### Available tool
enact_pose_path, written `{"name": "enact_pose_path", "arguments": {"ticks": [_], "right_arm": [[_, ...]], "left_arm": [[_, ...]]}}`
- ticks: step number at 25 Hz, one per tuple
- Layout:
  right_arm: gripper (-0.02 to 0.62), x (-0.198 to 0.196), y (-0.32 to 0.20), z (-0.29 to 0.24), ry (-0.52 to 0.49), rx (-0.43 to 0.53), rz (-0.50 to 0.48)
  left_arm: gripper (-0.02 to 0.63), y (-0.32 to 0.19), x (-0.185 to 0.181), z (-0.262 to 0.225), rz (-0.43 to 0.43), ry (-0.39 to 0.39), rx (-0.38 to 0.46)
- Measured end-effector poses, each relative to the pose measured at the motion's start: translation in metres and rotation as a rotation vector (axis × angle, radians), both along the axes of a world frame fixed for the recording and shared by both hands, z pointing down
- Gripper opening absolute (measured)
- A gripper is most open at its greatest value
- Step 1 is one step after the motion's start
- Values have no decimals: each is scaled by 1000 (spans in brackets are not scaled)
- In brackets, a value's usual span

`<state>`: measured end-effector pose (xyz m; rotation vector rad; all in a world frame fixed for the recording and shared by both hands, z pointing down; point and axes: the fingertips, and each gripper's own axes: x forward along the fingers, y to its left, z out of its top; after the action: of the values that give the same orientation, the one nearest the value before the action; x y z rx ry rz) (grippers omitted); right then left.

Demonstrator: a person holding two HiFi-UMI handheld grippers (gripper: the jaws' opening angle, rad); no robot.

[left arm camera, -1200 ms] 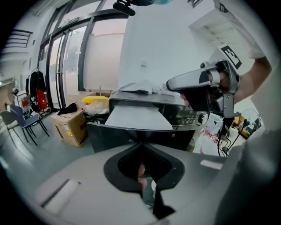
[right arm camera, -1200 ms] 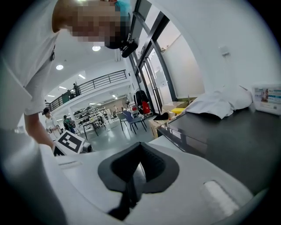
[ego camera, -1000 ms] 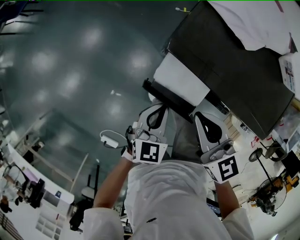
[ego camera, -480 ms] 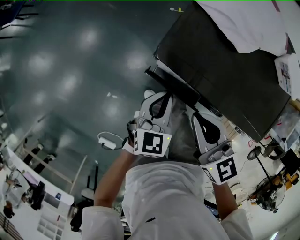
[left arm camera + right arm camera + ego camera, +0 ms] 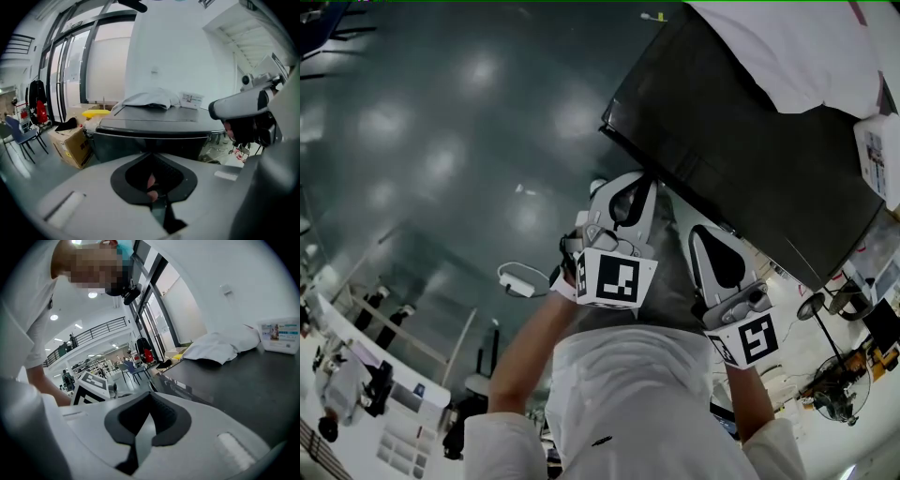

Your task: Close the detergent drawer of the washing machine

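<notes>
The dark washing machine stands at the upper right of the head view. Its detergent drawer sits flush in the dark front panel, with no white part showing. My left gripper is shut and empty, its tips right at the machine's front edge. In the left gripper view the left gripper points straight at the panel. My right gripper is shut and empty, held just beside the left one under the front edge. In its own view the right gripper points along the machine's dark top.
A white cloth and a small printed box lie on the machine's top. A cardboard box and a blue chair stand left of the machine. A small white device with a cable lies on the grey floor.
The drawer stood pulled out with its white inside showing; it has slid in and is now flush. My left gripper moved forward with it towards the machine. The right gripper barely moved.
</notes>
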<state>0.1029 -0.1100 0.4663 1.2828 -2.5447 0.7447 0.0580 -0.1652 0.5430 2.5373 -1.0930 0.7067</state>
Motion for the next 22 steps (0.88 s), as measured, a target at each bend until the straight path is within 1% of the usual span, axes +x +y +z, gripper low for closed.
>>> {"name": "enact_pose_path", "arguments": {"ticks": [2, 4, 7, 8, 11, 17, 22], "right_arm": [[2, 0, -2, 0, -6, -2, 3], [2, 0, -3, 0, -5, 3, 2], [2, 3, 0, -1, 5, 0, 5], [2, 2, 1, -3, 9, 0, 5], [2, 2, 3, -8, 16, 7, 2], [2, 0, 9, -13, 17, 21, 12], [2, -2, 17, -20, 17, 42, 15]], "left_arm": [[20, -3, 2, 1, 8, 13, 10], [21, -9, 5, 5, -17, 26, 8], [20, -9, 9, 7, -56, 81, 1], [19, -9, 8, 7, -66, 88, -3], [18, -9, 3, 7, -71, 74, -19], [20, -10, 4, 7, -21, 53, -8], [17, -10, 2, 9, -35, 62, -42]]}}
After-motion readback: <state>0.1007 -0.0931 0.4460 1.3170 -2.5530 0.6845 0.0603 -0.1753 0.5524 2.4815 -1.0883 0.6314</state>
